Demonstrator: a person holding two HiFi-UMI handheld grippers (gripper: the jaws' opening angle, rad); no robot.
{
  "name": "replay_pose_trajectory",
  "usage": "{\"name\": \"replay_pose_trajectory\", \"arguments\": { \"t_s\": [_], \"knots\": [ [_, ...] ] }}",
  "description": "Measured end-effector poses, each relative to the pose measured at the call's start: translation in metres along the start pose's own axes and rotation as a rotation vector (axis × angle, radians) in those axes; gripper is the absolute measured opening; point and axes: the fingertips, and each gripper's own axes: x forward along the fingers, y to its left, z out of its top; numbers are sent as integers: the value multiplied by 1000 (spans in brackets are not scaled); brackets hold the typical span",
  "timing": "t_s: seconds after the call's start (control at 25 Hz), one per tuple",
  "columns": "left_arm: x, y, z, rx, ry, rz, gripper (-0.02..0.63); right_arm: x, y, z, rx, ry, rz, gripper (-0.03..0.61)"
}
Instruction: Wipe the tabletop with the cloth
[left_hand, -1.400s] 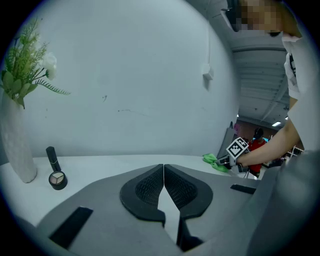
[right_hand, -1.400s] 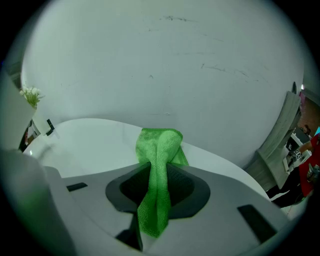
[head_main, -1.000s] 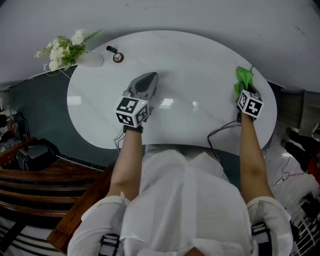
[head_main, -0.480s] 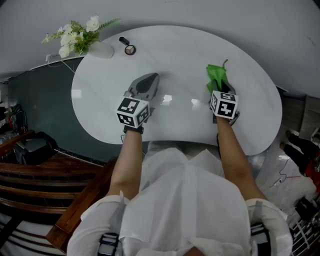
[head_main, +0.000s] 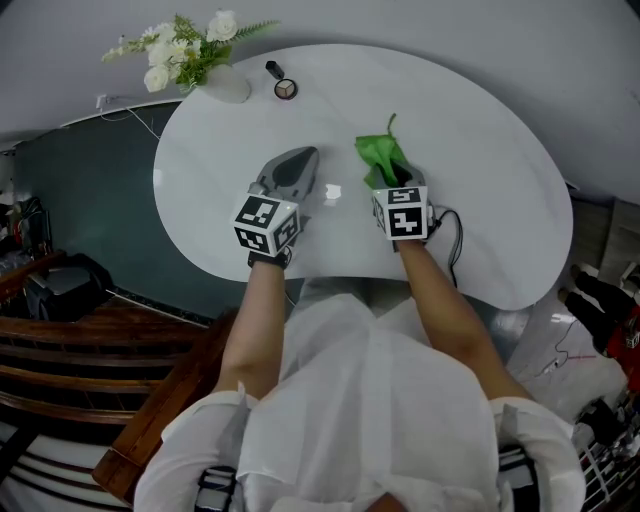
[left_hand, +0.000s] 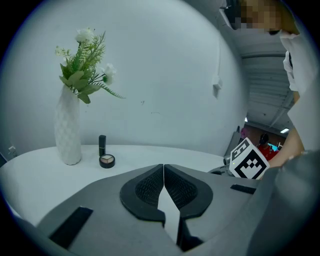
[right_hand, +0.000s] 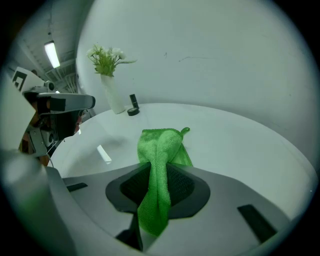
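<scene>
A green cloth (head_main: 382, 156) lies spread on the white oval tabletop (head_main: 480, 150), just left of the table's middle. My right gripper (head_main: 392, 180) is shut on its near end; in the right gripper view the cloth (right_hand: 160, 165) runs out between the jaws onto the table. My left gripper (head_main: 290, 170) rests over the table to the left of the cloth, its jaws pressed together with nothing between them, as the left gripper view (left_hand: 163, 182) shows.
A white vase of flowers (head_main: 222, 80) stands at the table's far left edge, with a dark lipstick tube (head_main: 272, 69) and a small round compact (head_main: 286, 89) beside it. A cable (head_main: 455, 240) trails off the near edge by my right arm.
My right gripper has dragged the green cloth leftward across the table, from near the right edge to beside the left gripper. The left gripper has stayed put.
</scene>
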Motion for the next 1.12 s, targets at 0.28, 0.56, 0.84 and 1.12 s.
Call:
{"name": "replay_pose_trajectory", "arguments": {
  "t_s": [0.28, 0.56, 0.84, 1.12],
  "knots": [
    [-13, 11, -9, -5, 23, 3, 17, 10, 61, 5, -64, 22, 102, 83],
    [5, -4, -10, 14, 49, -38, 17, 6, 76, 0, -145, 18, 205, 83],
    [28, -30, -9, 38, 68, -67, 18, -28, 30, -32, -174, -13, 187, 83],
    [48, -58, -10, 46, 79, -62, 18, -70, -61, -70, -36, -13, 75, 83]
  ]
}}
